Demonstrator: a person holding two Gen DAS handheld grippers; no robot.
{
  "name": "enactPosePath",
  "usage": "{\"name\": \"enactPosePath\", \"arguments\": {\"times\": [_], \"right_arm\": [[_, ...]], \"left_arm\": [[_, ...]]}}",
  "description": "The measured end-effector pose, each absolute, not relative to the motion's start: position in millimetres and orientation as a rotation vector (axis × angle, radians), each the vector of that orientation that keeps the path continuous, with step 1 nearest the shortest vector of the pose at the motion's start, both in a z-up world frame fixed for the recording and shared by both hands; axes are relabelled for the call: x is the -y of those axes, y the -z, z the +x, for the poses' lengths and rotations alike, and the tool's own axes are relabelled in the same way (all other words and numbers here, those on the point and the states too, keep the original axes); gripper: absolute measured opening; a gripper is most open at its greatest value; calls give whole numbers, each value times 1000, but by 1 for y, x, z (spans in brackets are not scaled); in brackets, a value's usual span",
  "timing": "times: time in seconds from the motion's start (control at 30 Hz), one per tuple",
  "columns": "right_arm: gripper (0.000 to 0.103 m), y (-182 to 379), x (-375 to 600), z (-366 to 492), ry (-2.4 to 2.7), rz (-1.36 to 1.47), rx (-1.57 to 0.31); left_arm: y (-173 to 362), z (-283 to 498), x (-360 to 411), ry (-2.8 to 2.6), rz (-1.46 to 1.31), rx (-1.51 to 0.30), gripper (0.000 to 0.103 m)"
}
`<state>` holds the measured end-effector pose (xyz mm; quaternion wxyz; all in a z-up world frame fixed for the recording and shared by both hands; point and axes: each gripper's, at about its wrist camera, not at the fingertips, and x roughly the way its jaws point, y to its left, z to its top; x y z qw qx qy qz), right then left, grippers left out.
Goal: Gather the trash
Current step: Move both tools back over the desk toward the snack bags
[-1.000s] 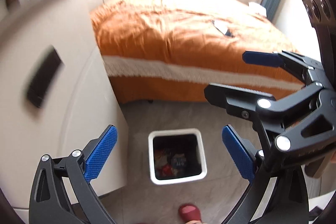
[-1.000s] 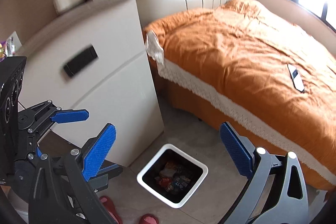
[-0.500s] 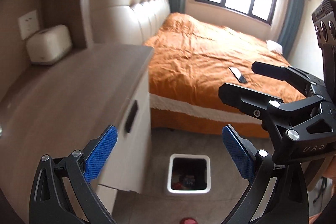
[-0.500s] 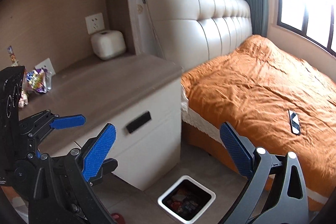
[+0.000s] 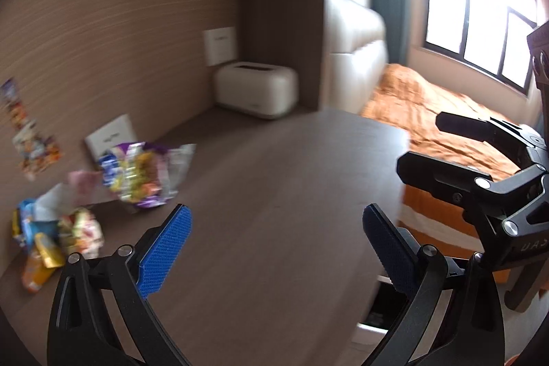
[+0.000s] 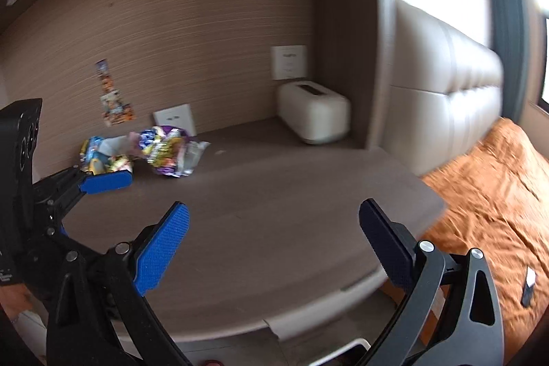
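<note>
Left wrist view: left gripper [image 5: 274, 246] wide open, blue pads far apart, nothing between them, hovering above the brown nightstand top [image 5: 274, 194]. Trash on that top: a crumpled purple-yellow wrapper bundle [image 5: 144, 174] lies left of and beyond the left finger [image 5: 164, 256], well apart from it; a second wrapper heap [image 5: 55, 232] with orange, blue and yellow packets sits further left near the nightstand's back-left corner, also clear of the fingers. White tissue box [image 5: 255, 95] at the back of the nightstand against the wall. Right gripper [image 5: 480, 167] shows on the right, past the nightstand's right edge, over the orange bed [image 5: 446, 119]; jaws spread, nothing held. Bin [image 5: 381, 314] partly visible below the nightstand's front-right edge, mostly hidden. View is motion-blurred. Right wrist view: right gripper [image 6: 272, 246] wide open and empty, above the nightstand top [image 6: 274, 211]. Purple-yellow wrapper bundle [image 6: 168, 153] lies toward the back of the nightstand, beyond and left of the left finger [image 6: 161, 252], well apart. Second wrapper heap [image 6: 103, 158] left of it, just behind the blue pad of the left gripper [image 6: 103, 184], which comes in from the nightstand's left side; touching or not, cannot tell. Tissue box [image 6: 314, 115] at the nightstand's back right. Orange bed [image 6: 497, 194] right of the nightstand, a dark remote [image 6: 528, 288] lying on it.
</note>
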<state>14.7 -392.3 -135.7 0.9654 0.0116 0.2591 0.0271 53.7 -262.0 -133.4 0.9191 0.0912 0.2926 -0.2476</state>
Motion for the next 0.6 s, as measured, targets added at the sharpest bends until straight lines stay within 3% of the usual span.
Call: {"name": "enactPosePath", "arguments": {"times": [0.33,0.6], "right_arm": [[99,137,292,104,-272,-78,-553],[99,157,234,174,-290,-180,-584]], "left_arm": [[146,115,141,216,156,-628,98],[171,161,125,208,210,-673,98]]}}
